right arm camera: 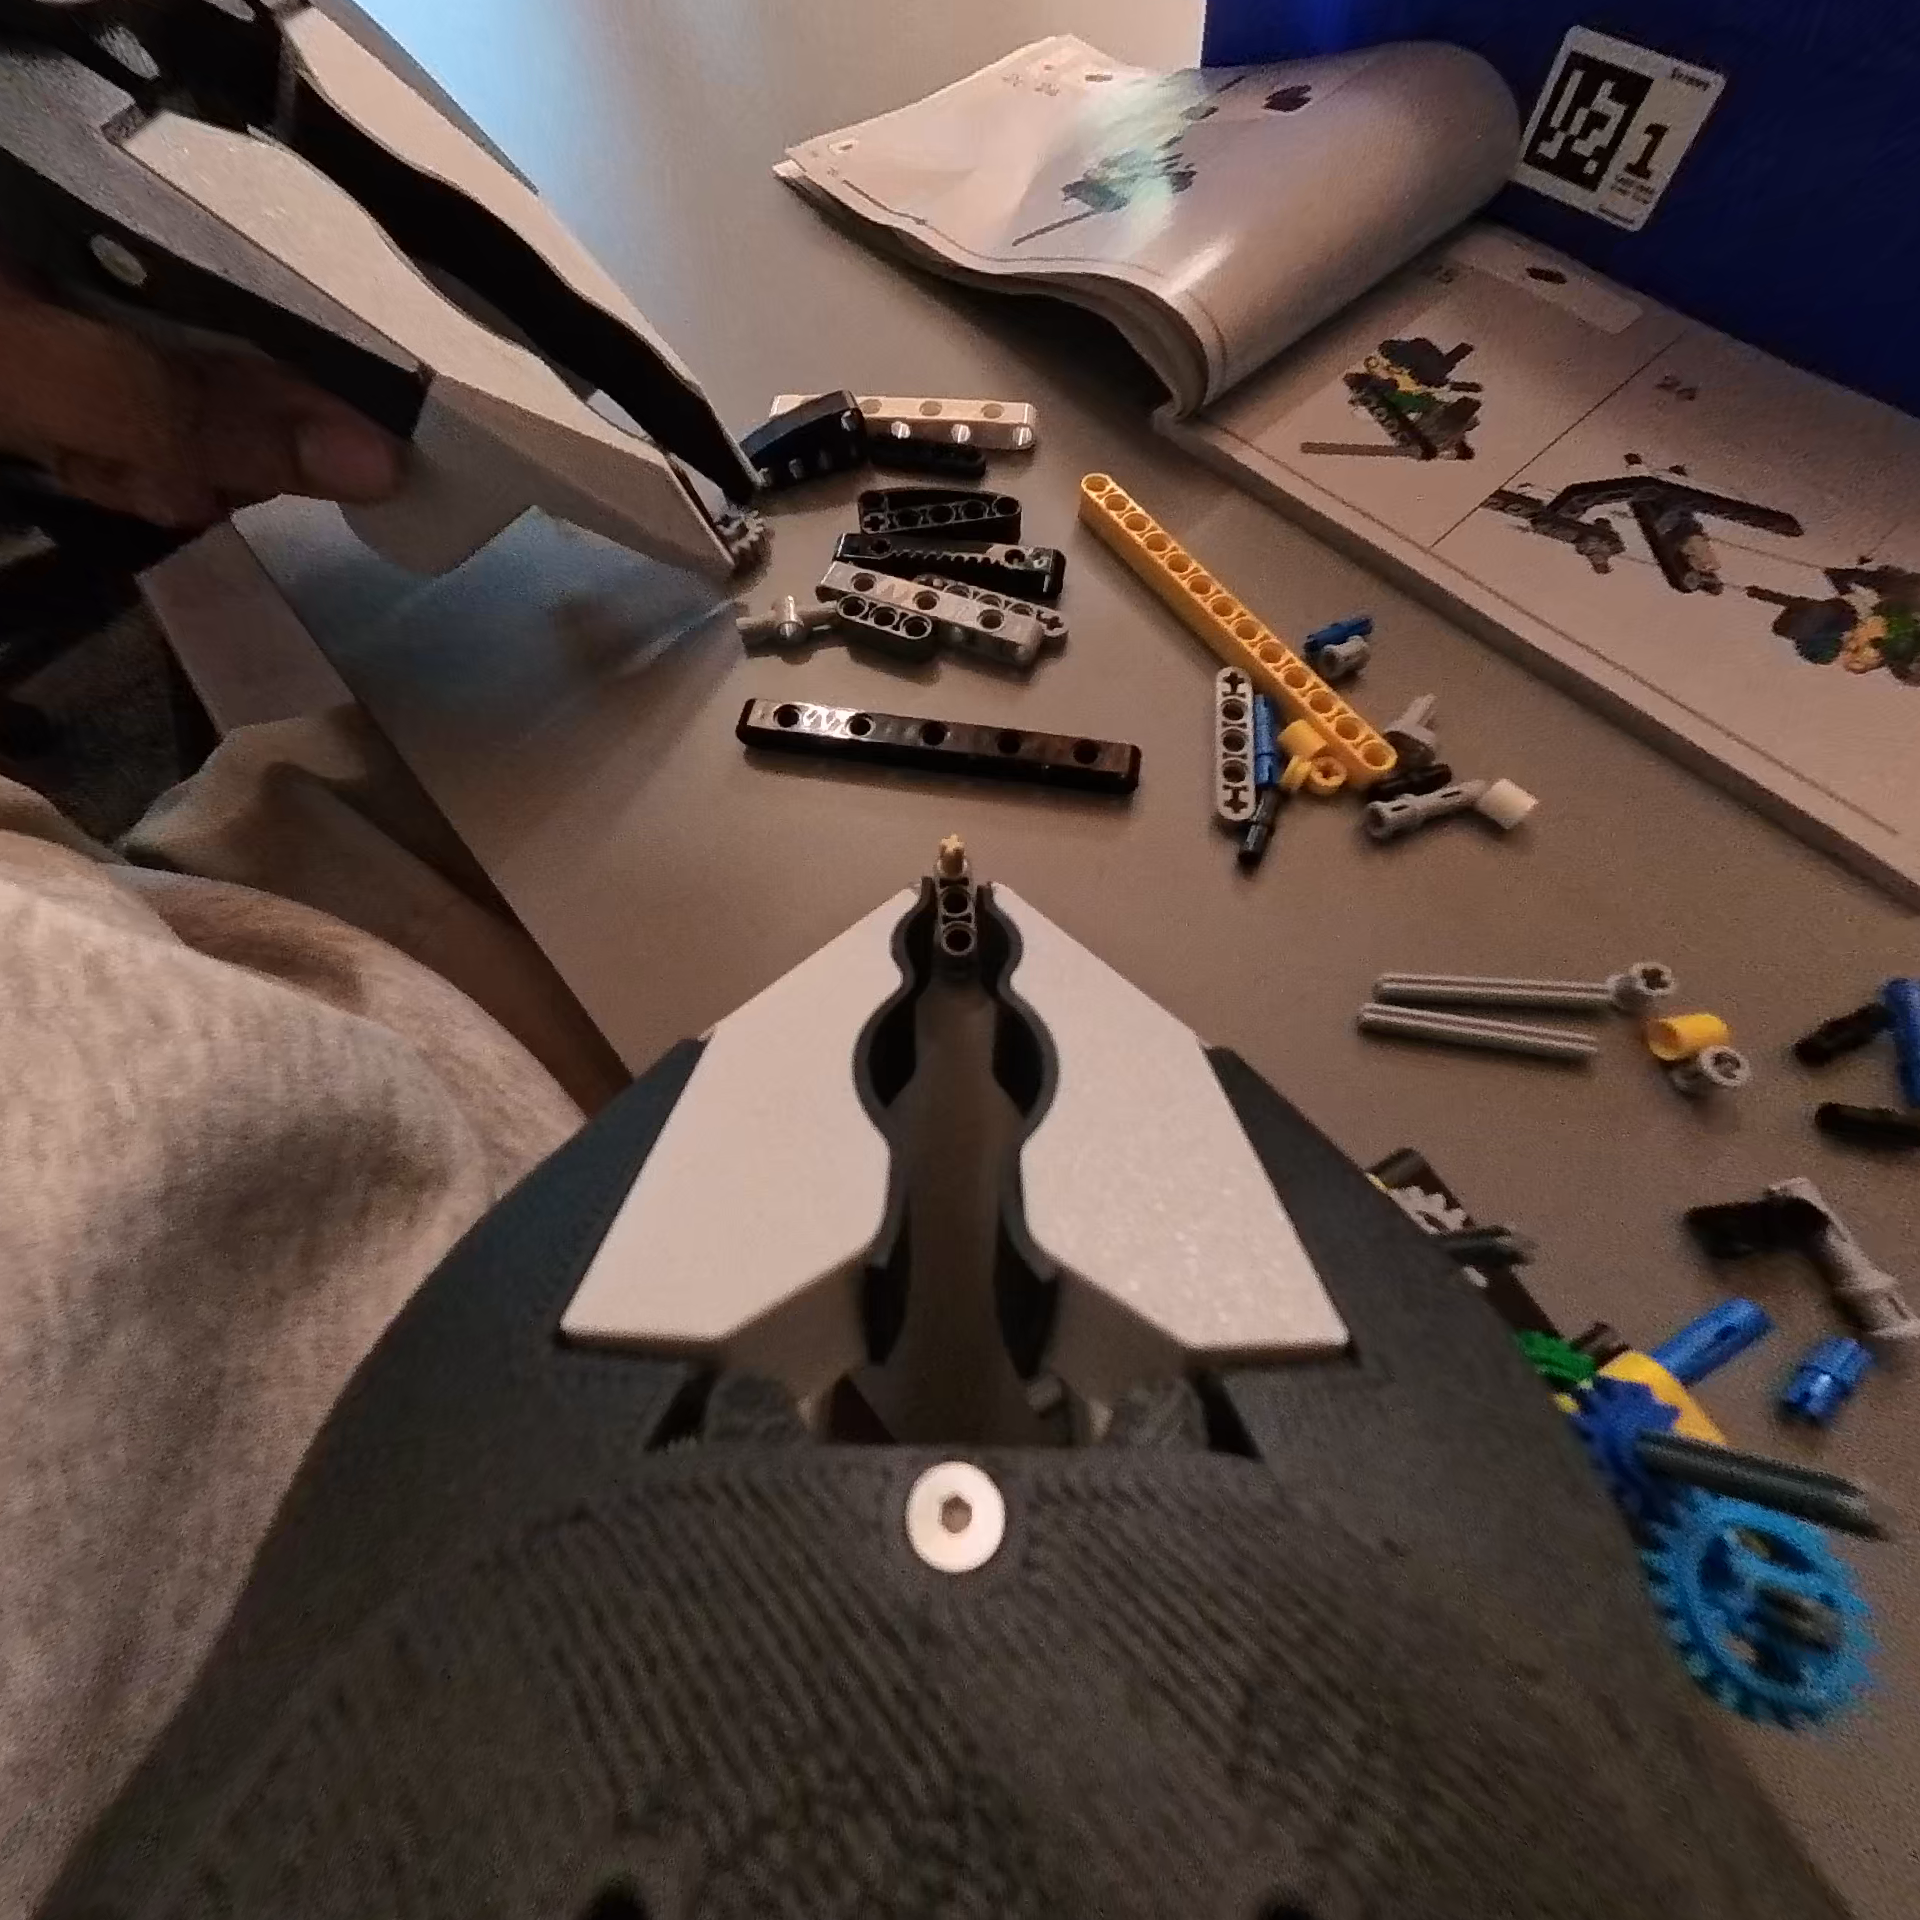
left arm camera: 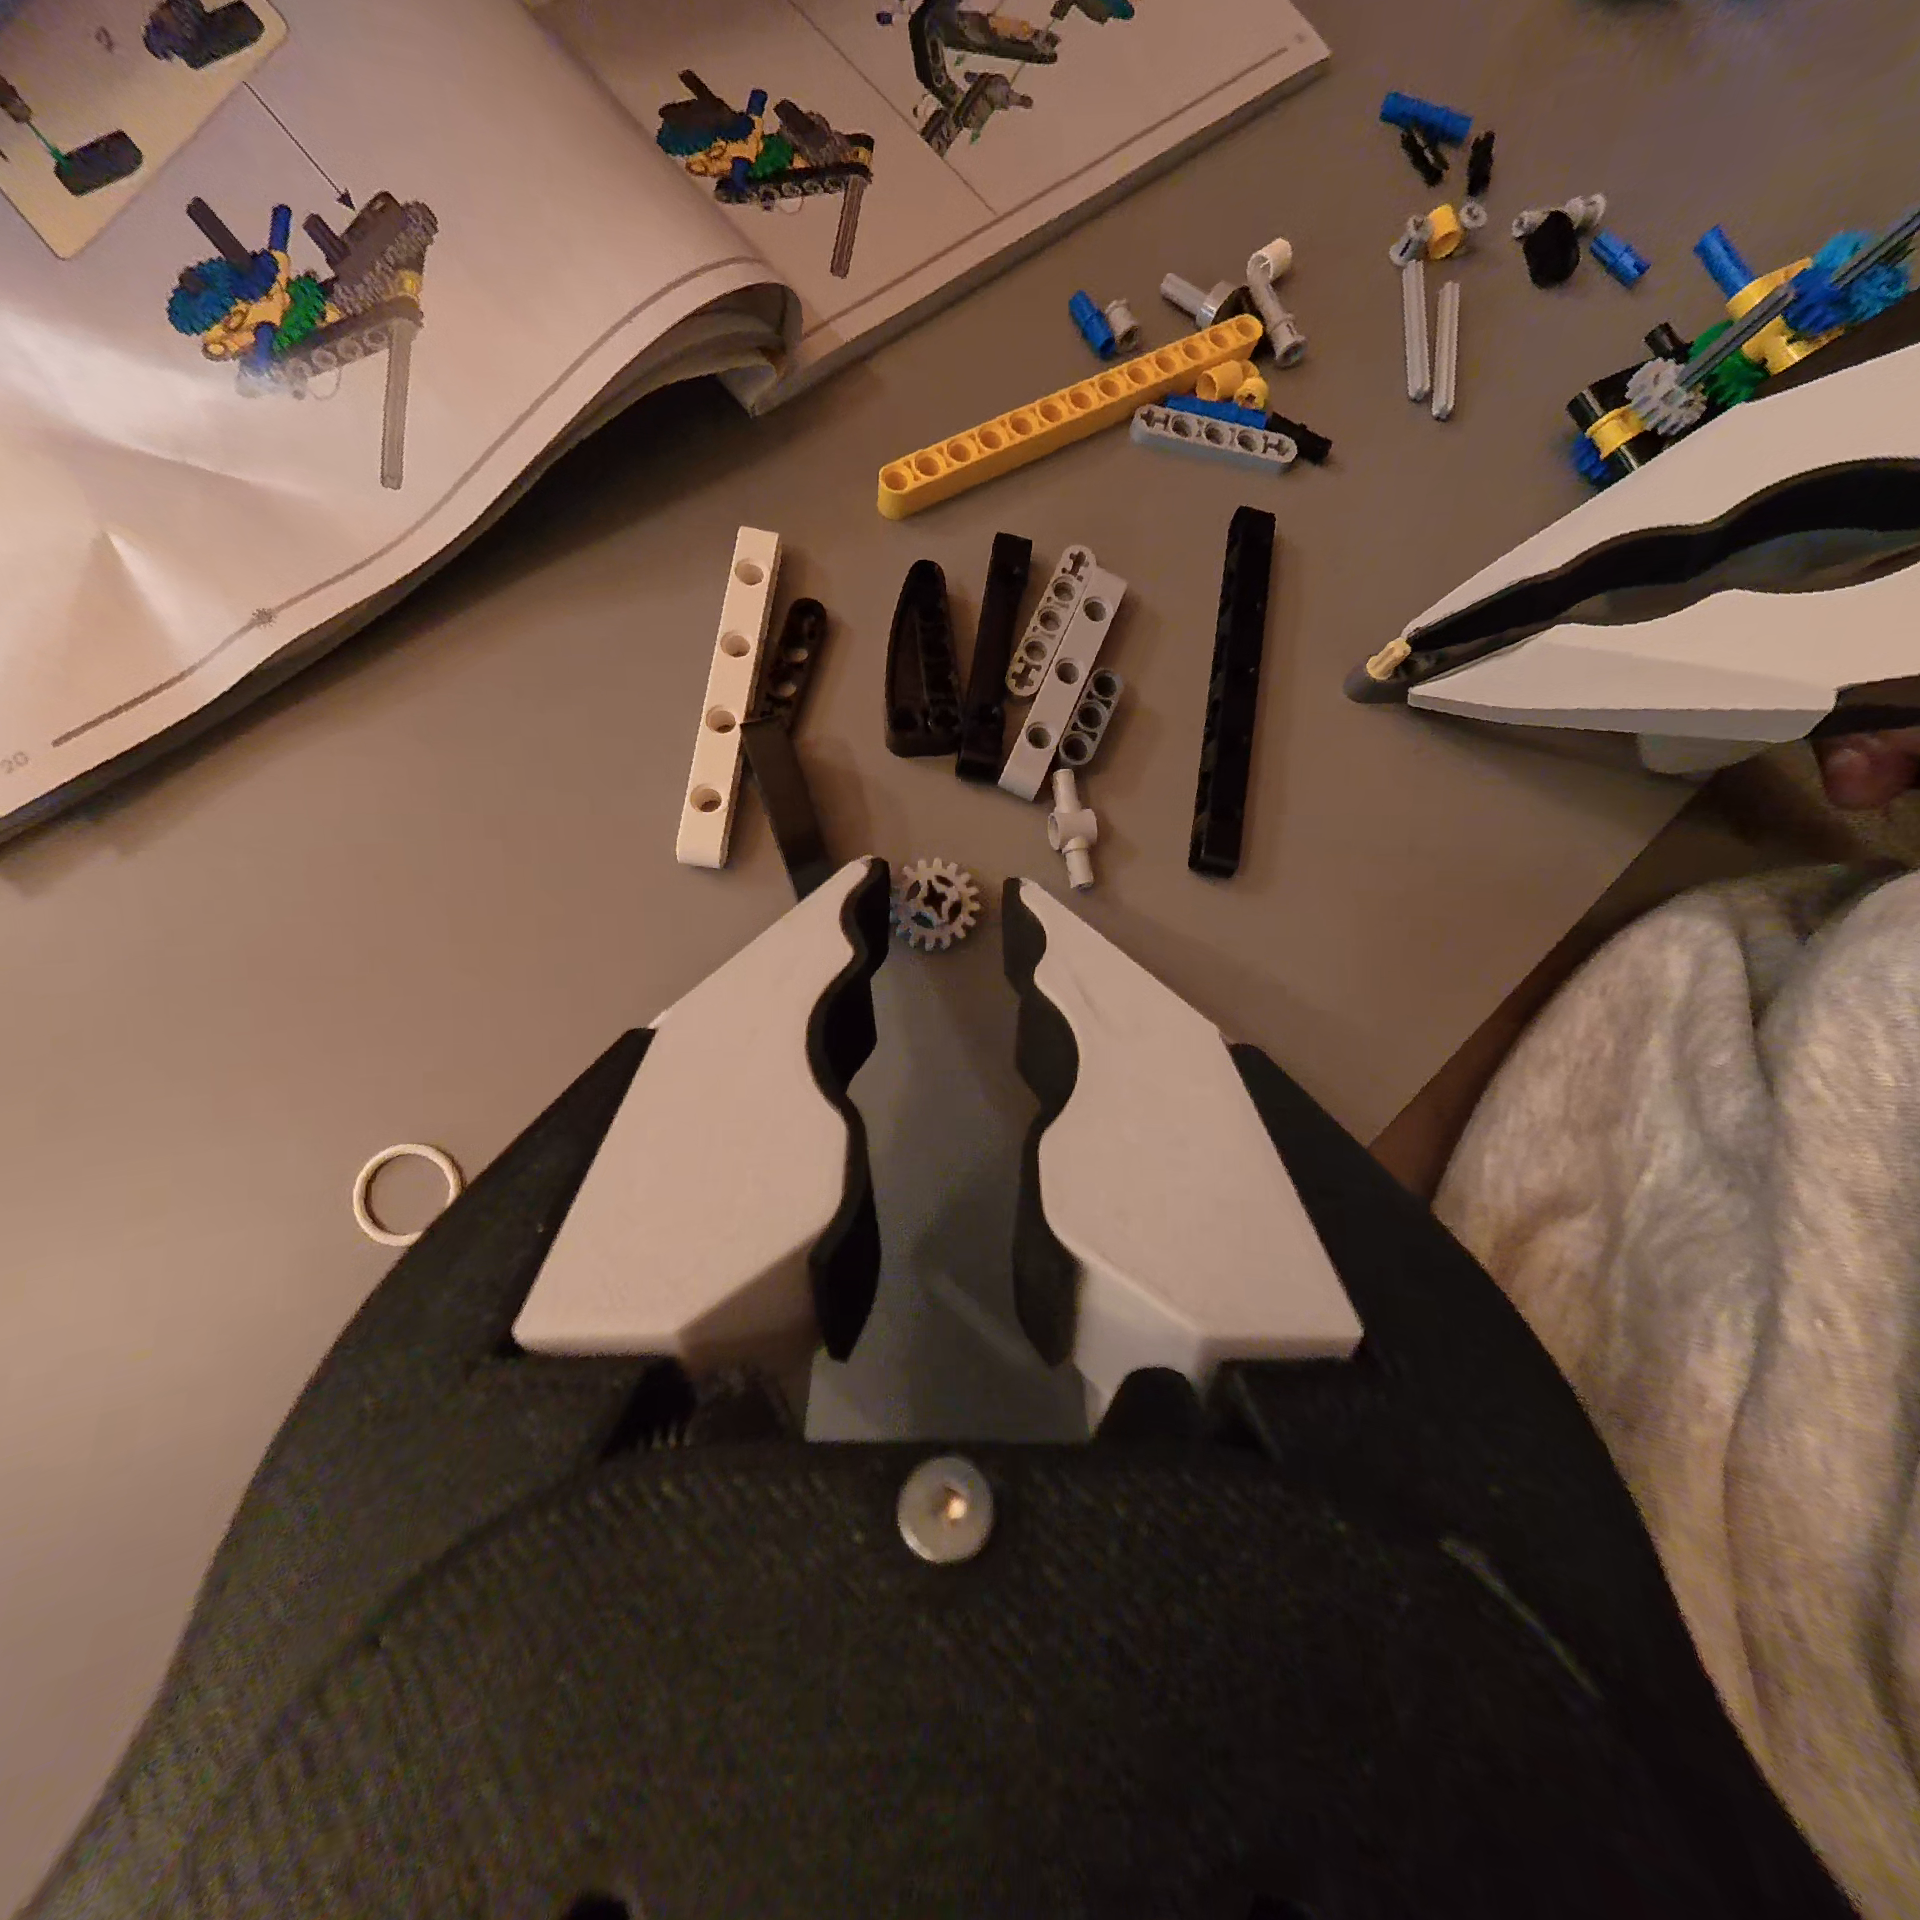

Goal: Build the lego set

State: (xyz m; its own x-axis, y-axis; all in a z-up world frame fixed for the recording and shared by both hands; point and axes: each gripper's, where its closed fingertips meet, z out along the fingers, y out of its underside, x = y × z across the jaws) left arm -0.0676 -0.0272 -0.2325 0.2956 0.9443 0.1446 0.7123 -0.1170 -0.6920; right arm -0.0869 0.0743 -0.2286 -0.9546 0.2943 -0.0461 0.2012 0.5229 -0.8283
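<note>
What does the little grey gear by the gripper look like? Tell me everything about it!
The small grey gear looks like plastic, with short teeth all round its rim and a cross-shaped hole in the middle. It lies flat on the grey table, right at the tips of the open left gripper, between its two fingers. Whether the fingers touch it cannot be told. A bit of blue shows at its lower edge. From the right wrist view it peeks out by the gripper's tip.
</note>
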